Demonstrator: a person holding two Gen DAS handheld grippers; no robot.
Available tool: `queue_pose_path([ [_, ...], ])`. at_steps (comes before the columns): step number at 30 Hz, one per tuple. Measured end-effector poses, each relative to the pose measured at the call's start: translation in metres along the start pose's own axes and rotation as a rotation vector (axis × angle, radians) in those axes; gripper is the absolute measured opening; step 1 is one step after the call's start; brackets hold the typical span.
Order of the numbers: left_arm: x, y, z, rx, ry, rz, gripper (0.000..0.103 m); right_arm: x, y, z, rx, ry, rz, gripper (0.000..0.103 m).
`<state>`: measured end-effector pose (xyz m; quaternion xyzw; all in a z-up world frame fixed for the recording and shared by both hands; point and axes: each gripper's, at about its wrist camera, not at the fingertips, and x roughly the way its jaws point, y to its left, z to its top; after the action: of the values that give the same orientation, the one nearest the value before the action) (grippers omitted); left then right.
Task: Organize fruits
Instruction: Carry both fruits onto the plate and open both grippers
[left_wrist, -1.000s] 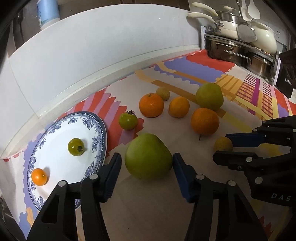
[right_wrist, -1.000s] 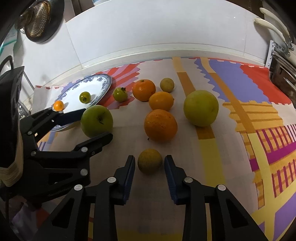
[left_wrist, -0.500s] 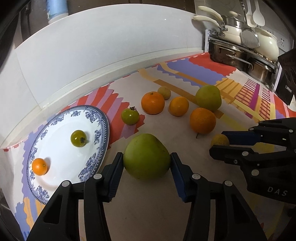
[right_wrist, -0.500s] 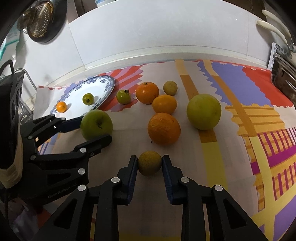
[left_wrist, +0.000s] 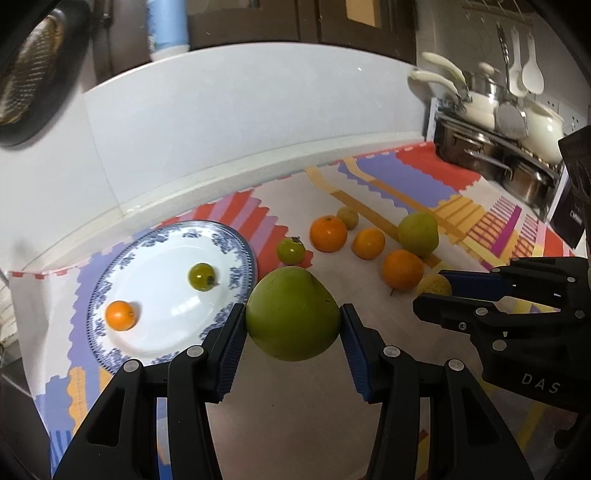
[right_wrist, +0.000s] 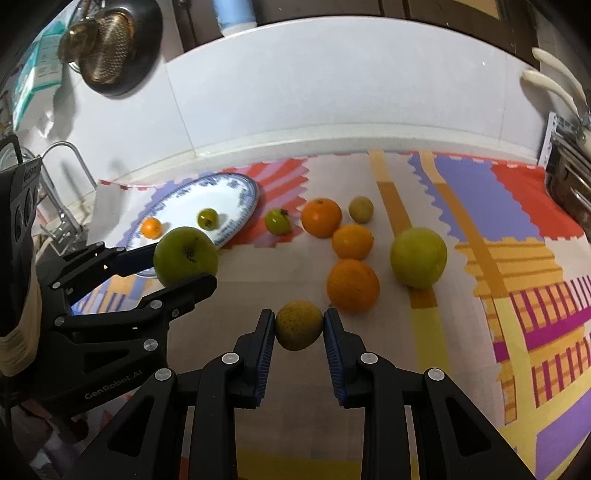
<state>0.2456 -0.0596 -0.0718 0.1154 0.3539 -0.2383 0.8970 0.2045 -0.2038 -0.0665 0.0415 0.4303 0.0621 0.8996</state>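
My left gripper (left_wrist: 292, 328) is shut on a large green apple (left_wrist: 291, 314), held clear above the patterned mat; the same apple (right_wrist: 185, 256) shows at the left of the right wrist view. My right gripper (right_wrist: 299, 328) is shut on a small yellow-brown fruit (right_wrist: 298, 325), also lifted. The blue-rimmed white plate (left_wrist: 155, 332) lies at the left and carries a small orange fruit (left_wrist: 120, 315) and a small green tomato (left_wrist: 202, 277). On the mat lie another green tomato (left_wrist: 291, 251), three oranges (left_wrist: 328, 233), a small yellowish fruit (left_wrist: 347, 218) and a second green apple (left_wrist: 418, 234).
A white backsplash wall (left_wrist: 240, 122) runs behind the mat. Steel pots and white pans on a rack (left_wrist: 495, 147) stand at the far right. A faucet (right_wrist: 62, 192) and a hanging strainer (right_wrist: 107, 48) are at the far left.
Both grippers closed on their fruits and rose: the green apple and the small yellow-brown fruit have left the mat. The left gripper also shifted toward the plate.
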Motion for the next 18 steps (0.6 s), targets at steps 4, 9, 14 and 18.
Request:
queue_pose_path([
  [4,-0.015,0.007,-0.001,-0.037,-0.018,0.030,0.050,-0.008,0.008,0.005,-0.021,-0.023,0.011,0.028],
  [9,-0.032,0.018,-0.006,-0.082,-0.036,0.060,0.050,-0.017,0.021,0.013,-0.052,-0.054,0.026,0.028],
  [14,-0.049,0.028,-0.008,-0.114,-0.063,0.085,0.050,-0.024,0.035,0.021,-0.078,-0.082,0.058,0.028],
  [18,-0.061,0.037,-0.009,-0.125,-0.085,0.117,0.050,-0.030,0.048,0.029,-0.107,-0.113,0.077,0.028],
])
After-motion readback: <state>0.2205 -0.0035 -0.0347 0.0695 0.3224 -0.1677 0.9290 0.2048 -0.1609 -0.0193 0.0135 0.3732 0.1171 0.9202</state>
